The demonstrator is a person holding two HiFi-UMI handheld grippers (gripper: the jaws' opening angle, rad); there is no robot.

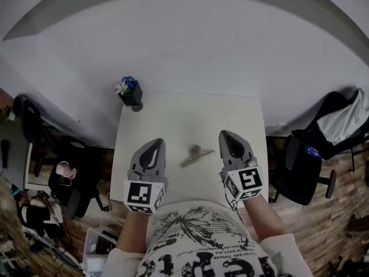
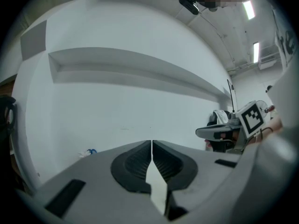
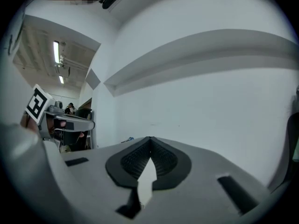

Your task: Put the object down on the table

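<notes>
Metal clip (image 1: 196,155) lies on desk (image 1: 173,117) between the two; long axis slants toward right gripper (image 1: 226,136), seemingly nearer; left gripper (image 1: 154,146) and right both pressed together, empty.

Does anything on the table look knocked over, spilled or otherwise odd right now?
Nothing stands out. The metal clip lies flat on the white table between the left gripper and right gripper, both shut and empty. The small flower pot stands upright at the far left corner.
</notes>
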